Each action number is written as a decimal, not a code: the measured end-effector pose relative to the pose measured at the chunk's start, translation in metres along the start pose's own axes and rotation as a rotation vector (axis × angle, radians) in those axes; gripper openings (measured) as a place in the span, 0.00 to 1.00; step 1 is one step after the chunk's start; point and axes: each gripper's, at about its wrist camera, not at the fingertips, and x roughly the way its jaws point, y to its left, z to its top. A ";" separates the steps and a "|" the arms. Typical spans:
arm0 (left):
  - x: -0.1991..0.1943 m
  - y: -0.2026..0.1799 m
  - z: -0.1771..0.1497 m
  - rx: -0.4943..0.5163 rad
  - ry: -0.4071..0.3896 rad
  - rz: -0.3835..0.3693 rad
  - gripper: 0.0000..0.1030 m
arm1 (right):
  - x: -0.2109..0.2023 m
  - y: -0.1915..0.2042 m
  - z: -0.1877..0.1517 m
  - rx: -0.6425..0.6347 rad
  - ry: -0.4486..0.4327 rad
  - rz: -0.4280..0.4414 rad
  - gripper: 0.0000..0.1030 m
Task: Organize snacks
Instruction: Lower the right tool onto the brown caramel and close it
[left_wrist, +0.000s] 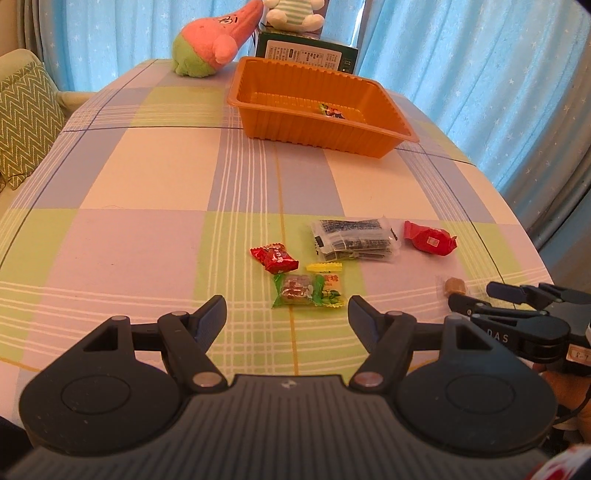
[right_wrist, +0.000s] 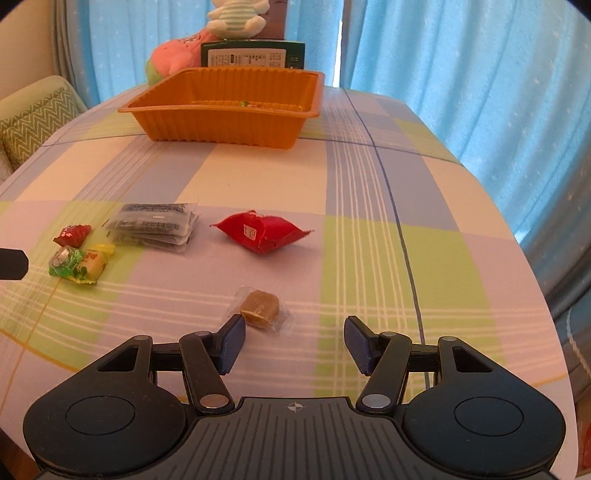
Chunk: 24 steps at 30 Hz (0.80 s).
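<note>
An orange tray (left_wrist: 284, 129) (right_wrist: 221, 122) stands at the far side of the table with one wrapped snack (left_wrist: 332, 110) in it. Loose snacks lie nearer: a small red candy (left_wrist: 274, 256) (right_wrist: 72, 235), a green-and-yellow pack (left_wrist: 309, 290) (right_wrist: 77, 264), a clear pack with dark print (left_wrist: 354, 240) (right_wrist: 153, 227), a red wrapped snack (left_wrist: 430, 238) (right_wrist: 260, 232) and a brown candy in clear wrap (left_wrist: 453, 285) (right_wrist: 259, 308). My left gripper (left_wrist: 287, 314) is open, just short of the green-and-yellow pack. My right gripper (right_wrist: 294, 341) (left_wrist: 480, 297) is open, the brown candy by its left finger.
A checked cloth (left_wrist: 147, 184) covers the table. A pink-and-green plush (left_wrist: 210, 40), a green box (left_wrist: 306, 53) and a striped plush (left_wrist: 293, 14) stand behind the tray. Blue curtains (left_wrist: 480, 74) hang behind; a cushioned seat (left_wrist: 26, 122) is at the left.
</note>
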 end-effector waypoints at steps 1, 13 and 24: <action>0.002 -0.001 0.000 0.002 0.003 -0.001 0.68 | 0.003 -0.001 0.002 0.000 -0.005 0.010 0.57; 0.013 0.000 -0.002 0.004 0.025 -0.004 0.68 | 0.012 0.014 0.012 -0.128 -0.020 0.115 0.28; 0.015 -0.006 -0.006 0.044 0.023 -0.015 0.67 | -0.004 0.016 0.007 -0.025 -0.011 0.127 0.21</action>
